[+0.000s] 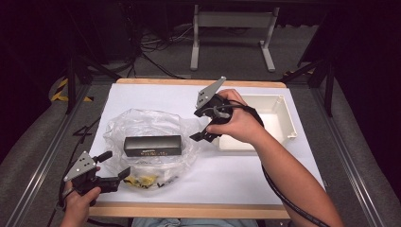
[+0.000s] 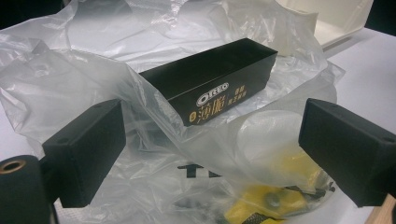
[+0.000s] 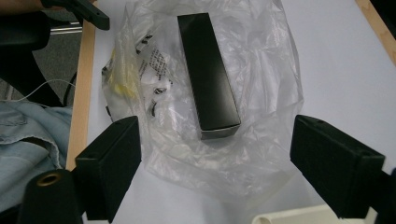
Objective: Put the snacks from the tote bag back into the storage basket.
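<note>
A black Oreo box [image 1: 152, 145] lies on its long side on a crumpled clear plastic bag [image 1: 142, 120] at the left middle of the white table. My left gripper [image 1: 115, 165] sits at the bag's near left corner, open, its jaws wide apart either side of the bag's edge. In the left gripper view the box [image 2: 215, 77] lies just beyond the open left gripper [image 2: 212, 140]. My right gripper [image 1: 195, 125] hovers at the bag's right edge, pointing at the box. In the right gripper view the right gripper [image 3: 219, 158] stands open, with the box [image 3: 208, 70] ahead of it.
A yellow packet [image 1: 142, 180] lies inside the bag near the front edge. A white plastic tray [image 1: 276, 113] stands at the right, just behind my right hand. The table's wooden front edge [image 1: 189, 210] runs close to my left gripper.
</note>
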{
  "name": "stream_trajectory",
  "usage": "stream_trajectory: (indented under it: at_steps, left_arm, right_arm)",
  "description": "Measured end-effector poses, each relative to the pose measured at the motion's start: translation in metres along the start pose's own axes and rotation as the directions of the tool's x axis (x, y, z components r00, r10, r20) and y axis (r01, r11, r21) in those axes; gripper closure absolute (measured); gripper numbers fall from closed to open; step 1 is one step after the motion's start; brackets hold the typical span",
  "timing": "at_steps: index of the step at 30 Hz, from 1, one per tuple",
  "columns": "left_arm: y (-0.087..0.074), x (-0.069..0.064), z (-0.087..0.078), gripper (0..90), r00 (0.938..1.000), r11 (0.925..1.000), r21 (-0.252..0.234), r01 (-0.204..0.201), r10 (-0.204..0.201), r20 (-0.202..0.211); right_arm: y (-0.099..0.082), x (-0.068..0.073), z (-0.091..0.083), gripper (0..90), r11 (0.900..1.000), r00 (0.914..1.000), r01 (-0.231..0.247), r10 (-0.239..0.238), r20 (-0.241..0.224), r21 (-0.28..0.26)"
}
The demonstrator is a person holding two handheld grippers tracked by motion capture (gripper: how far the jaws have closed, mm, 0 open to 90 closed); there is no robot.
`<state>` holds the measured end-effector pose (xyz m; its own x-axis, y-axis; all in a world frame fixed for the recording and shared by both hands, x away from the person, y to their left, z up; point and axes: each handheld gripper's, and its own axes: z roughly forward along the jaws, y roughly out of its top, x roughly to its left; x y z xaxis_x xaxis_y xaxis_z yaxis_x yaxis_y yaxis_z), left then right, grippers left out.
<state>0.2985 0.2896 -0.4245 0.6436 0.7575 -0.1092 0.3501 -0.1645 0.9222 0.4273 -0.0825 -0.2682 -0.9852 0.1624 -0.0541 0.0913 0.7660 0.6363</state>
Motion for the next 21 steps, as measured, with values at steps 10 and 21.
stream_trajectory:
  at_steps: [10, 21]
  left_arm:
    - [0.000, 0.001, -0.001, 8.3, 1.0000, 1.0000, -0.004, 0.002, -0.002, -0.002]
    - [0.000, 0.002, -0.001, 8.3, 1.0000, 0.9999, -0.009, 0.009, -0.009, -0.001]
  right_arm:
    - [0.001, -0.007, 0.041, 13.7, 0.9998, 0.9993, 0.014, -0.013, -0.035, 0.014]
    - [0.003, -0.015, 0.084, 13.5, 0.9987, 0.9968, 0.027, -0.024, -0.077, 0.044]
